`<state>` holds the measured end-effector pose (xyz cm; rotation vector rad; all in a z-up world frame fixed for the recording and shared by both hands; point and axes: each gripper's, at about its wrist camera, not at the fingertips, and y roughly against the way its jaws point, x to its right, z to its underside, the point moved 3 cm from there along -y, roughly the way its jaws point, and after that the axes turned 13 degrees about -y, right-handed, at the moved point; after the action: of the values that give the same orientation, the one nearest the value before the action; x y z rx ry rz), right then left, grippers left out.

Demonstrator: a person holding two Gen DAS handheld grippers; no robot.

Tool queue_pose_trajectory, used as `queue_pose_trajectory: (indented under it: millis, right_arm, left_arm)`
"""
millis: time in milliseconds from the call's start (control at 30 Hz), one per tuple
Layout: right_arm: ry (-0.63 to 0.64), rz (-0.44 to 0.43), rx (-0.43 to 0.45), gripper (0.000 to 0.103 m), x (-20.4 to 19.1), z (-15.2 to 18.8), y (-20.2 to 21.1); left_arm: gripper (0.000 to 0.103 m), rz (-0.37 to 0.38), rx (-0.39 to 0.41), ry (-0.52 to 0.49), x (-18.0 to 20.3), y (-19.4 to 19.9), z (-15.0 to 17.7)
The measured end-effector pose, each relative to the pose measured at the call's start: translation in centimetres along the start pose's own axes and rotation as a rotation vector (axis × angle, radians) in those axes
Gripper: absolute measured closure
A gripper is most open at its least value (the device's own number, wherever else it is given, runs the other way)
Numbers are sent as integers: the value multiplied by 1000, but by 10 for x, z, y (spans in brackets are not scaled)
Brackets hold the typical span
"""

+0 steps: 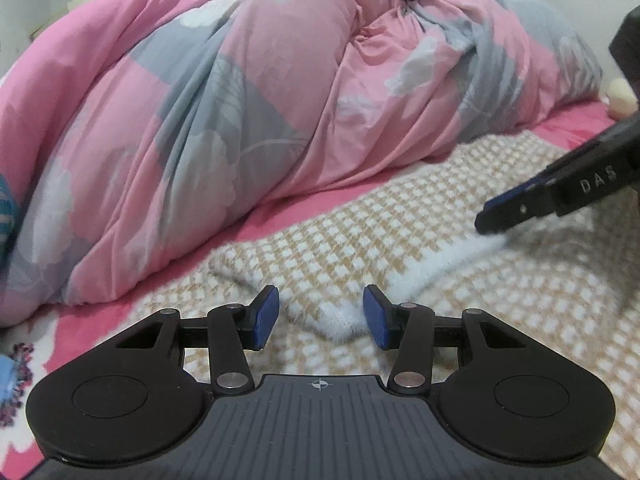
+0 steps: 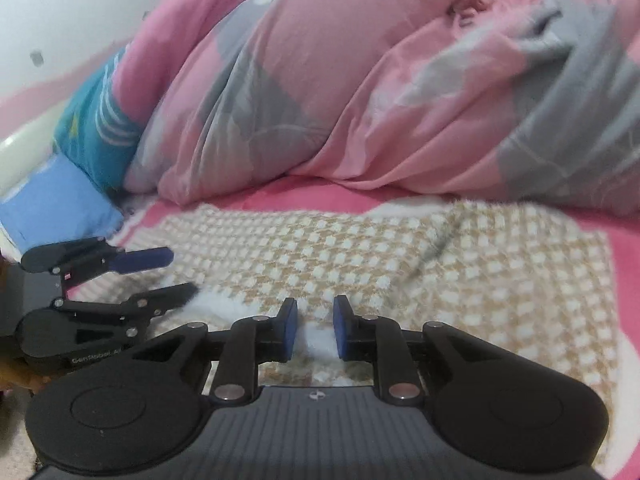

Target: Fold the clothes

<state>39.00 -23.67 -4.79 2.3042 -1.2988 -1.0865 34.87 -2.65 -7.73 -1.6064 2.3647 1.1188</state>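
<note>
Pink bed (image 1: 288, 216) — checked sweater (image 1: 400, 240) flat (both grippers agape).

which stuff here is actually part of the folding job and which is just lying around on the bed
Part of the job:
checked knit garment
its white fuzzy edge
left hand-held gripper, open
right hand-held gripper, open

Just lying about:
pink and grey duvet
teal pillow
blue cloth
pink bedsheet

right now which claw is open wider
The left claw: its blue pads stand far apart over the white edge of the checked garment. The right claw has a narrower gap.
</note>
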Motion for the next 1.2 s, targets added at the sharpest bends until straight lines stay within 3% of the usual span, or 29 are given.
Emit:
queue_pose_trajectory:
  millis: [167, 333, 433, 533, 700, 867, 1033, 1100, 1200]
  right_arm:
    - [-10, -12, -4, 83, 1, -1, 0]
    - [-10, -29, 20, 83, 0, -2, 9]
    - [8, -47, 68, 82, -5, -3, 15]
    - [25, -65, 115, 80, -10, -5, 22]
    - [55, -95, 194, 80, -19, -7, 33]
    - [43, 23, 58, 84, -8, -1, -4]
    - [-6, -10, 44, 84, 1, -4, -1]
    - [-5, -10, 44, 84, 1, -4, -1]
    - [-6, -11, 45, 84, 0, -3, -1]
  left_arm:
    - [54, -12, 82, 49, -13, 20, -16]
    - [54, -6, 84, 62, -2, -14, -41]
    - [55, -4, 31, 26, 16, -41, -38]
    - [55, -20, 49, 42, 20, -40, -31]
    - [55, 18, 62, 53, 13, -30, -20]
    - [55, 51, 44, 15, 16, -19, -13]
    - [54, 84, 5, -84, 12, 3, -1]
    - [54, 102, 10, -65, 5, 15, -2]
    - [54, 117, 86, -6, -10, 31, -12]
